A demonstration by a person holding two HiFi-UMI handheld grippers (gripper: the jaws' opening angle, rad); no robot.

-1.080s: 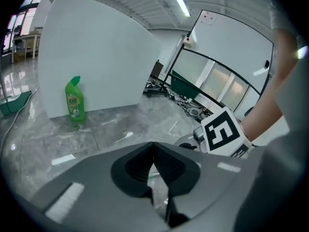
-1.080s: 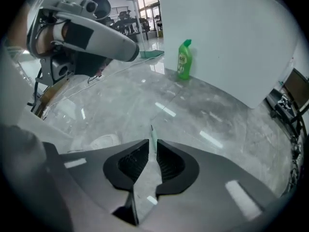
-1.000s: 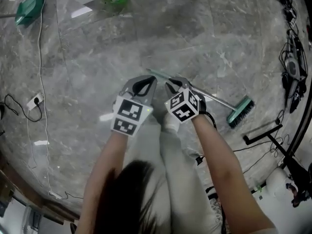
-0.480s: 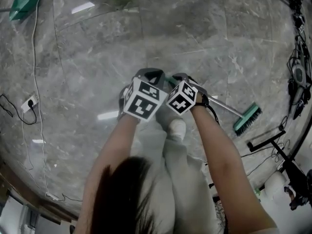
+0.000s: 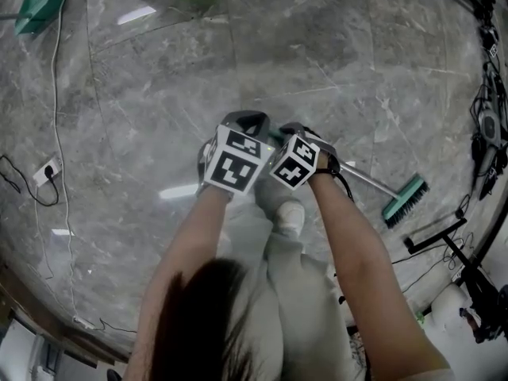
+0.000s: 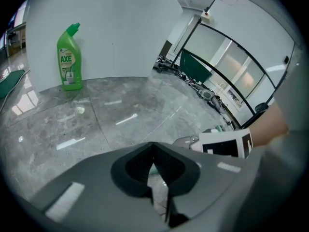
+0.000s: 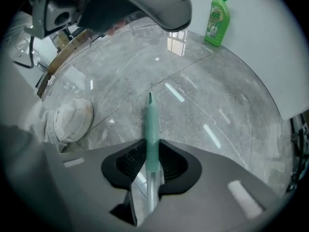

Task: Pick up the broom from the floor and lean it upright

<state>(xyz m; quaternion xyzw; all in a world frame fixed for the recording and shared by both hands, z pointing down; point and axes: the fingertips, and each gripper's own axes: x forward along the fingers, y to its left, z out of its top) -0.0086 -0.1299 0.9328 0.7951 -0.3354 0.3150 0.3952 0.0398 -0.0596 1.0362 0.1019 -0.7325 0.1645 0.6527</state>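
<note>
The broom lies flat on the grey marble floor, its teal brush head (image 5: 405, 199) at the right and its metal handle (image 5: 365, 179) running left towards my hands. My right gripper (image 5: 298, 129) points straight down over the handle's end. In the right gripper view the teal grip (image 7: 152, 139) lies between the jaws of the right gripper (image 7: 150, 164), touching one side with a small gap on the other. My left gripper (image 5: 246, 121) hovers just left of it, tilted down. In the left gripper view the left gripper (image 6: 154, 153) has its tips together, holding nothing.
A green cleaner bottle (image 6: 70, 57) stands by the white wall, also seen as the bottle (image 7: 216, 19). My white shoe (image 7: 72, 120) is close beside the handle. A power strip (image 5: 48, 167) with a cable lies left. A teal dustpan (image 5: 36, 10) is far left; black stands (image 5: 432, 228) crowd the right.
Both grippers have dropped towards the floor and drawn close together. The right gripper's jaws now straddle the end of the broom handle. The broom has not moved.
</note>
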